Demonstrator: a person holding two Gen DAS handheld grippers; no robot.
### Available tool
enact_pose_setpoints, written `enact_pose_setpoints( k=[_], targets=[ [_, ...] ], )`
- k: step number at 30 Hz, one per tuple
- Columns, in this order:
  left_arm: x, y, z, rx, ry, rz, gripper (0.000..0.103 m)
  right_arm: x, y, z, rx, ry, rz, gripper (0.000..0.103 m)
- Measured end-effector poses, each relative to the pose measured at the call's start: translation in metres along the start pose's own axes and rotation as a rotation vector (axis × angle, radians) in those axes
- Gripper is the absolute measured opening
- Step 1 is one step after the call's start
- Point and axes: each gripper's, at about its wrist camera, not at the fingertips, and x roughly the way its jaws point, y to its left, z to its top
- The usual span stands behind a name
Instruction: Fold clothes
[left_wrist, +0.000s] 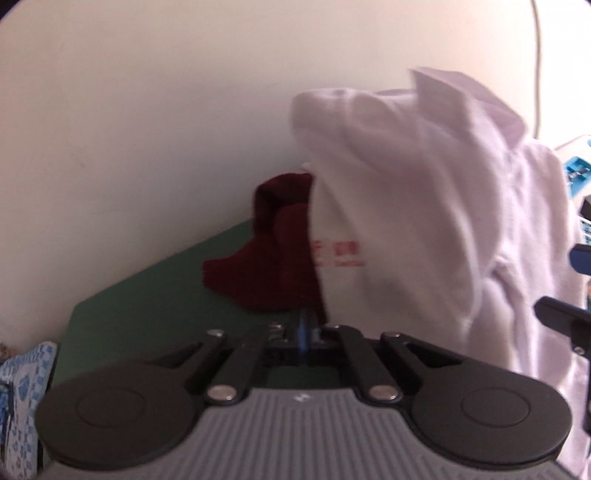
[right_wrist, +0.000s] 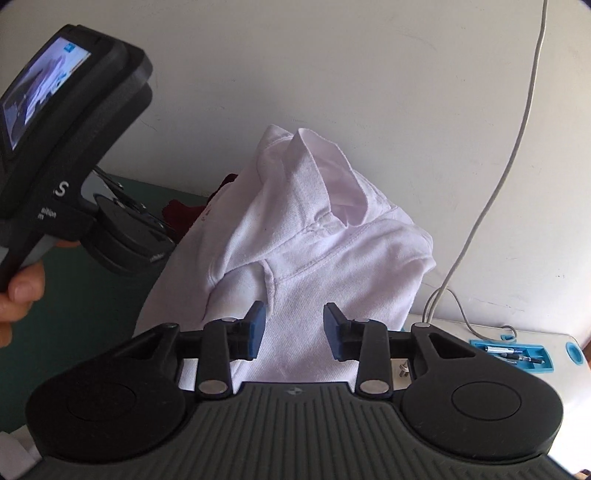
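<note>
A white polo shirt (right_wrist: 314, 236) stood bunched in a tall heap against the pale wall (right_wrist: 332, 74), its collar (right_wrist: 317, 166) uppermost, on a green mat (left_wrist: 155, 295). Red lettering (left_wrist: 338, 253) on the shirt's chest was too blurred to read. A dark red knitted garment (left_wrist: 266, 266) lay on the mat just behind and beside the shirt, partly hidden by it.

The right gripper (right_wrist: 294, 332) was held close to the shirt's lower front, its blue-padded fingers (right_wrist: 256, 328) parted with white cloth showing between them; nothing was clasped. The left gripper (left_wrist: 304, 332) had its blue pads pressed together; the blurred frame did not show any cloth caught between them. Seen from the right wrist, its handle bore a white letter "S" (right_wrist: 61, 189) and partial print ending "sition", and a small lit screen (right_wrist: 40, 92) sat on top, in the person's left hand (right_wrist: 16, 291).

Bare mat lay open to the left of the clothes, up to its angled edge at the wall. To the right, a grey cable (right_wrist: 517, 147) hung down the wall to a white surface with a blue tray of pens (right_wrist: 517, 356).
</note>
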Motion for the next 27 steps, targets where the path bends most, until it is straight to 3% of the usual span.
enact_pose_setpoints(
  k=[4,6,7,8,9,11,12,16,17,18,21,27],
  targets=[
    [-0.008,0.025,-0.001,-0.054,-0.003,-0.081,0.0,0.017,0.013,0.006,-0.029,-0.016,-0.01,0.037],
    [-0.011,0.037,-0.001,-0.082,-0.004,-0.121,0.0,0.027,0.019,0.008,-0.05,-0.006,-0.078,0.035],
    [-0.014,0.04,-0.001,-0.084,-0.008,-0.138,0.006,0.031,0.018,0.008,-0.04,-0.005,-0.102,0.028],
    [-0.019,0.034,0.0,-0.066,-0.02,-0.148,0.011,0.029,0.012,0.007,0.003,-0.012,-0.099,0.008],
    [-0.024,0.028,0.001,-0.051,-0.028,-0.168,0.012,0.025,0.002,0.007,0.072,-0.024,-0.076,0.005],
    [-0.029,0.007,0.005,-0.019,-0.04,-0.22,0.032,0.01,-0.013,0.005,0.194,-0.058,-0.044,0.004],
    [-0.03,-0.005,0.005,0.004,-0.051,-0.224,0.034,0.0,-0.014,0.004,0.209,-0.077,-0.05,0.004],
    [-0.028,-0.05,0.003,0.118,-0.09,-0.168,0.029,-0.04,-0.013,-0.001,0.19,-0.145,-0.088,0.004],
    [-0.026,-0.058,0.002,0.131,-0.091,-0.163,0.014,-0.049,-0.016,-0.003,0.207,-0.152,-0.095,0.004],
    [-0.026,-0.066,0.001,0.147,-0.098,-0.16,0.007,-0.058,-0.019,-0.006,0.225,-0.16,-0.104,0.004],
    [-0.035,-0.084,-0.006,0.202,-0.15,-0.145,0.003,-0.076,-0.027,-0.012,0.25,-0.172,-0.132,0.004],
    [-0.023,-0.059,0.003,0.056,-0.092,-0.123,0.002,-0.099,-0.036,-0.021,0.298,-0.199,-0.154,0.004]
  ],
)
